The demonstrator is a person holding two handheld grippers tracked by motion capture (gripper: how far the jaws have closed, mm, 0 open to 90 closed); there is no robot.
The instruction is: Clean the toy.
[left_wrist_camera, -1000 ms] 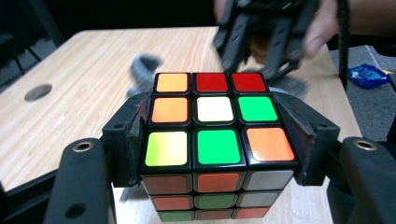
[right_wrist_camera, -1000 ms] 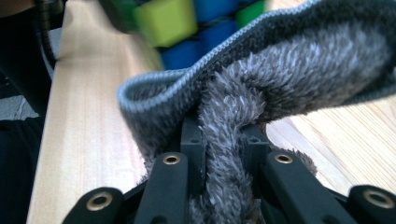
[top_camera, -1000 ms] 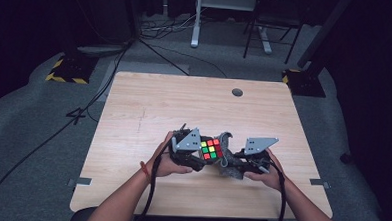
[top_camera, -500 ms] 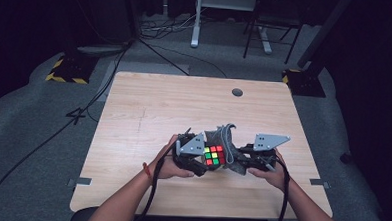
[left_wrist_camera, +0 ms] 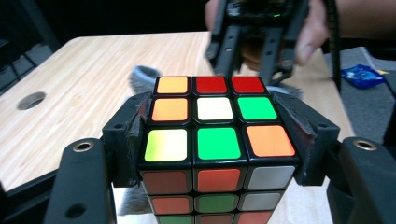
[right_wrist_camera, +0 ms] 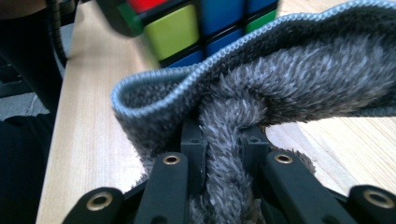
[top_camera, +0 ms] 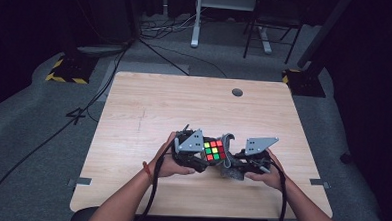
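High view: I'm holding one cube and one grey cloth just above the table, near its front edge, between my two grippers. My left gripper is clamping the cube by two opposite sides. My right gripper is pinching a fold of the cloth, which is touching the cube.
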